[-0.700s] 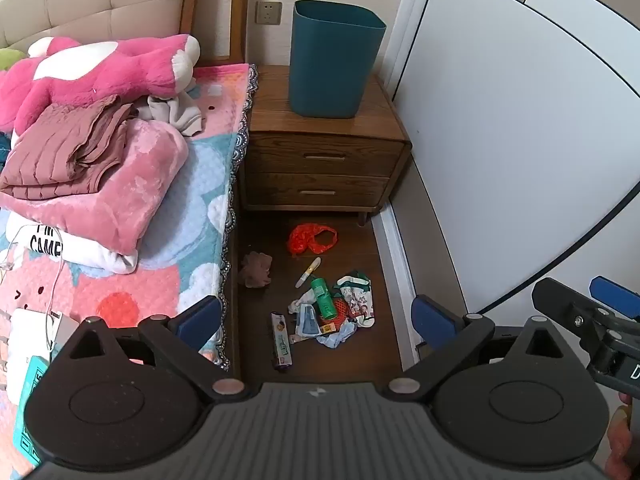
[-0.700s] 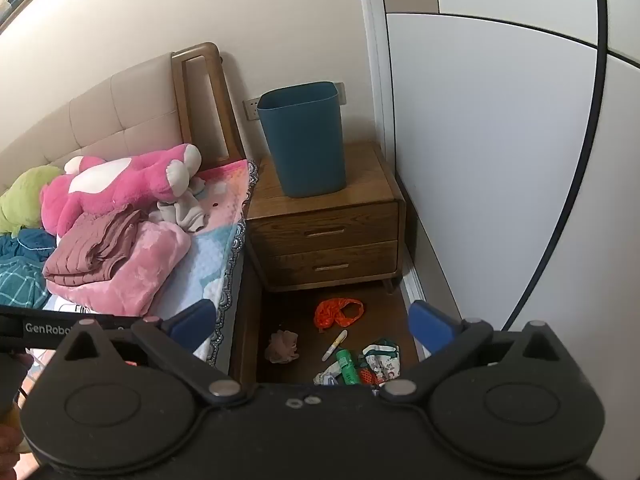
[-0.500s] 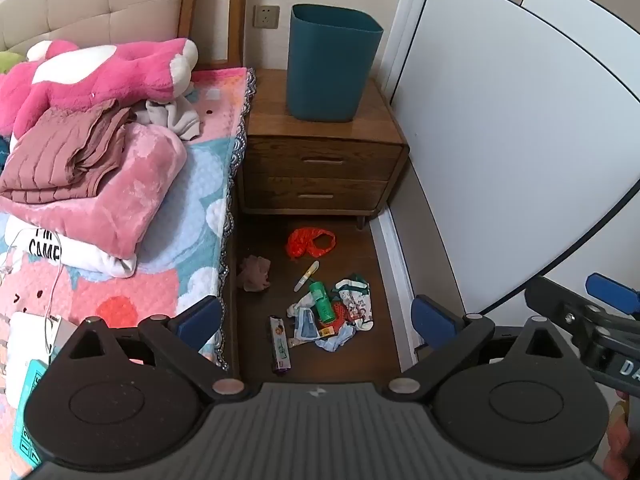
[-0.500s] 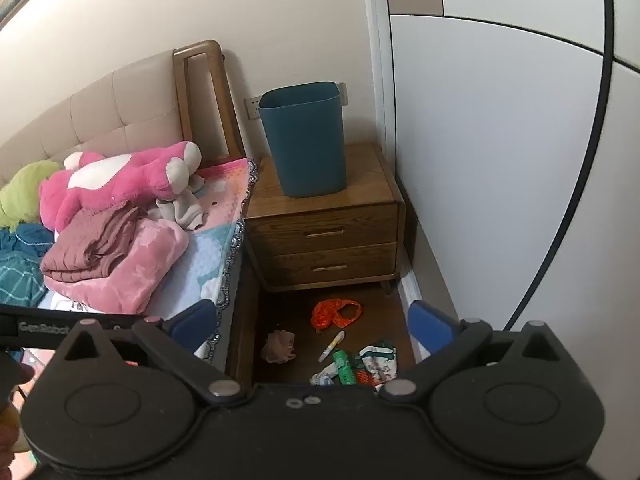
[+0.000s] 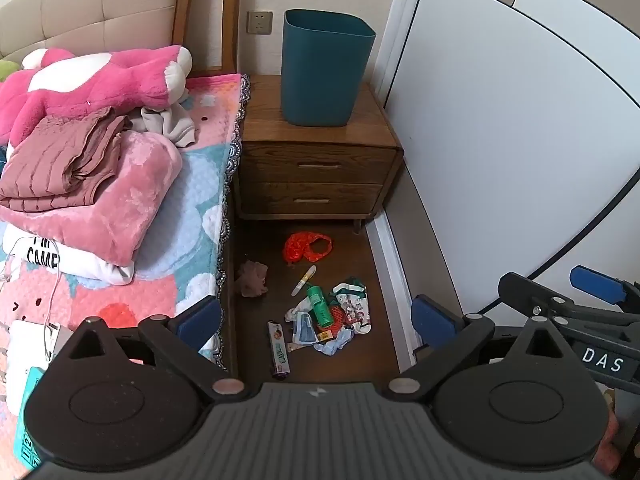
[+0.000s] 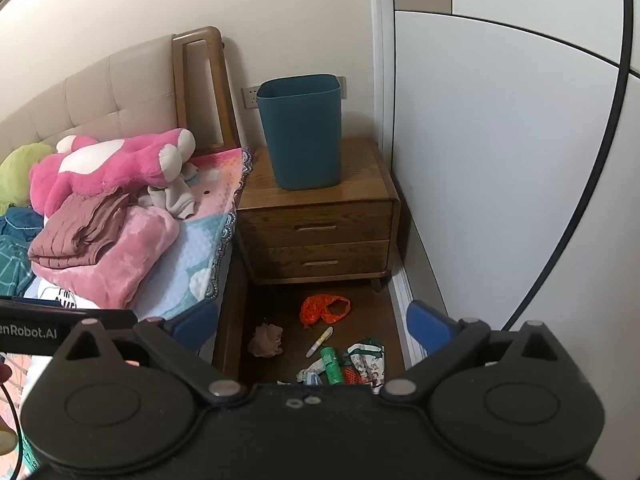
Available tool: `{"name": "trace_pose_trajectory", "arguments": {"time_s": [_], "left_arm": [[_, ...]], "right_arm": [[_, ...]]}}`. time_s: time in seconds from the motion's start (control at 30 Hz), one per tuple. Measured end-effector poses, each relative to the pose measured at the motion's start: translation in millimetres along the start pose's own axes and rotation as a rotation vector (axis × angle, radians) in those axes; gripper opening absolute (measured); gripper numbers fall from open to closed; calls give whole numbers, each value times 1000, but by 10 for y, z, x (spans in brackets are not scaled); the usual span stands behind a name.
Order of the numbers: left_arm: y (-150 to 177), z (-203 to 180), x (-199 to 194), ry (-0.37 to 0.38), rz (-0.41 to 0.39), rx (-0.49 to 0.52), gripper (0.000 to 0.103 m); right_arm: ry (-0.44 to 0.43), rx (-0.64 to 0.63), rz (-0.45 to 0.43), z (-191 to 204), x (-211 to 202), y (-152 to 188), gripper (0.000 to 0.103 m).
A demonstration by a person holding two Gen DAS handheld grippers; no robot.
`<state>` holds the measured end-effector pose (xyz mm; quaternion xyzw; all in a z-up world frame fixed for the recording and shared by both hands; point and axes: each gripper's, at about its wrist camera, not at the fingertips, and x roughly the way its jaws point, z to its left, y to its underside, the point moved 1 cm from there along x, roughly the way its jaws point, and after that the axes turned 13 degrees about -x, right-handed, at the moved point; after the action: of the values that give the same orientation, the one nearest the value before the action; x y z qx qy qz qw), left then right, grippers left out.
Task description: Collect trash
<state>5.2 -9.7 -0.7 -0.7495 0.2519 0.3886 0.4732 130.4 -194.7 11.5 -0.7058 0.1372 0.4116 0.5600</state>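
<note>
- My left claw hangs spread wide with nothing between its blue pads, tipped down at the floor.
- My right claw is just as wide apart and empty, tipped down too; from the left wrist view it shows off to the right of the left claw.
- The trash lies on the dark wood floor, below and ahead of both claws, well apart from the fingertips: a green bottle in the gap between the left claw's pads, with a patterned wrapper just right of it and a blue-white packet just left.
- A long snack wrapper lies nearest the left claw, left of centre.
- Farther ahead sit a yellow-white pen-like stick, a crumpled brown tissue to its left, and a red-orange plastic bag beyond.
- The teal waste bin stands upright on the wooden nightstand, far ahead of the claws, past the trash.
- Left of both claws is the bed with a pink plush toy and folded blankets; right is a white wardrobe door.
</note>
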Motion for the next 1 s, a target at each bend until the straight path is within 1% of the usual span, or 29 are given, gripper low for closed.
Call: {"name": "trace_pose_trajectory", "arguments": {"time_s": [0.2, 1.0], "left_arm": [[13, -57, -1, 6, 0, 5, 102], [-39, -19, -31, 15, -7, 7, 102]], "right_arm": [[-5, -1, -1, -42, 2, 9, 101], [-13, -21, -8, -76, -20, -37, 101]]}}
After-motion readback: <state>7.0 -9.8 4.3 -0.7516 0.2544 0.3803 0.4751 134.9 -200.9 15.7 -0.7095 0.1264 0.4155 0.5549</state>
